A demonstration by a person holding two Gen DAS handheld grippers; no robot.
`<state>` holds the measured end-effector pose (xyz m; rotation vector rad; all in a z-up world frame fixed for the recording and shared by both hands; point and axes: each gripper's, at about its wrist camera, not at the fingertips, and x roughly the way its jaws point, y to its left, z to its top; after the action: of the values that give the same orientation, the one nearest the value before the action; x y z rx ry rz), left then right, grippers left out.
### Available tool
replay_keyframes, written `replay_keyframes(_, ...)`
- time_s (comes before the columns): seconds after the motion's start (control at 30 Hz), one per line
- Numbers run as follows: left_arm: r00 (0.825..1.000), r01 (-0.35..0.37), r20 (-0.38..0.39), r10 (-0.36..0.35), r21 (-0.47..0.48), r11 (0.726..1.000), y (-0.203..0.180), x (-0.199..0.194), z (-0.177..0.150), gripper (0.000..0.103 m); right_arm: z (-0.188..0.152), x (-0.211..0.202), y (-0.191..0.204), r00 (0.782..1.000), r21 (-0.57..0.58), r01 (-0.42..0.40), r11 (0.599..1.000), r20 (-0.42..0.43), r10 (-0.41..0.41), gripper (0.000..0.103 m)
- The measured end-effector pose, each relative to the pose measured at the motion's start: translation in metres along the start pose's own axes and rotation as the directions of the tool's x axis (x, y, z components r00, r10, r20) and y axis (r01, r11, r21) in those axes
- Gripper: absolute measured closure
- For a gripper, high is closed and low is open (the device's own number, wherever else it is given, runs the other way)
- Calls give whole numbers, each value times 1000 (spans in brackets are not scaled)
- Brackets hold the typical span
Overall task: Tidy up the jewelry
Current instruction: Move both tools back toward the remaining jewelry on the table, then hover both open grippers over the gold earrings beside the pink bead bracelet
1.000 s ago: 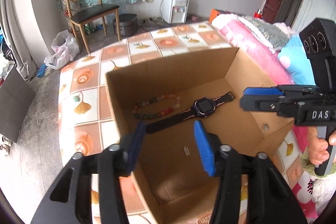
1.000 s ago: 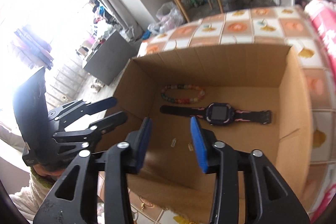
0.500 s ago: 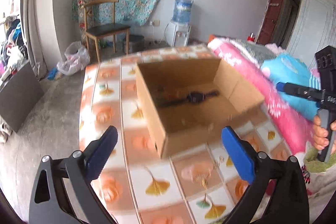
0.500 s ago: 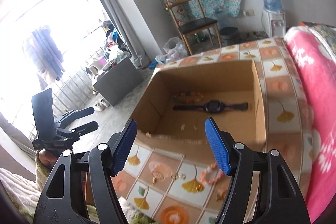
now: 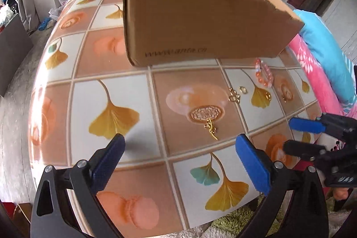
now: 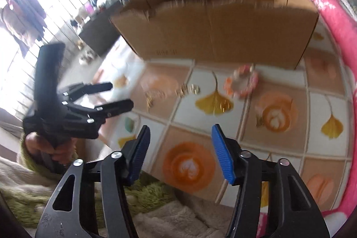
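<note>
Left gripper (image 5: 179, 148) low over the near edge of the tiled table (image 5: 125, 90), fingers spread wide, nothing between them. Right gripper (image 6: 178, 139) also low at the near edge, jaws wide apart, empty; in the left view it enters from the right side (image 5: 296, 135).

Cardboard box (image 5: 200, 15) stands at the far side, seen from outside; its contents hidden by the near wall. Pink bead bracelet (image 5: 264, 75) lies on the table just in front of the box. Small gold pieces (image 5: 236, 94) nearby, gold chain (image 5: 210, 128) closer in.

Right view blurred; gold pieces there hard to make out.
</note>
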<state>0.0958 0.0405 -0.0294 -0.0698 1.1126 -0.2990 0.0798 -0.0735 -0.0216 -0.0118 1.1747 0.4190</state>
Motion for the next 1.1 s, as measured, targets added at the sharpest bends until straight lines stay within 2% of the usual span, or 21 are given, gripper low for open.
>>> replay_keyframes(0.23, 995, -102, 13, 101, 76, 992, -17, 6, -6, 6, 2, 9, 4, 998, -43, 67, 997, 18, -66, 66)
replay_keyframes(0.33, 987, -159, 8, 159, 130, 979, -25, 11, -9, 6, 4, 9, 2, 998, -46, 57, 997, 27, -56, 66)
replay_keyframes(0.43, 986, -167, 13, 167, 126, 978, -29, 15, -9, 5, 0, 7, -9, 999, 4, 21, 1000, 45, -21, 66)
replay_keyframes(0.5, 986, -168, 17, 167, 129, 977, -29, 15, -9, 5, -6, 3, -17, 998, 48, -18, 999, 56, 15, 62)
replay_keyframes(0.57, 986, -168, 22, 167, 130, 977, -30, 15, -10, 5, -9, 0, -24, 998, 82, -11, 997, 60, 7, 47)
replay_keyframes(0.63, 986, -169, 22, 167, 130, 977, -29, 14, -10, 5, -12, -3, -29, 998, 83, -9, 997, 58, 4, 44)
replay_keyframes(0.67, 986, -169, 22, 167, 130, 977, -30, 14, -10, 5, -13, -4, -31, 998, 86, -15, 996, 61, 10, 38)
replay_keyframes(0.83, 985, -171, 15, 171, 129, 977, -30, 15, -10, 5, -24, -12, -49, 989, 146, -129, 981, 97, 116, 23)
replay_keyframes(1.1, 986, -168, 18, 167, 138, 976, -30, 15, -10, 5, -28, -22, -69, 963, 204, -258, 944, 138, 233, 8)
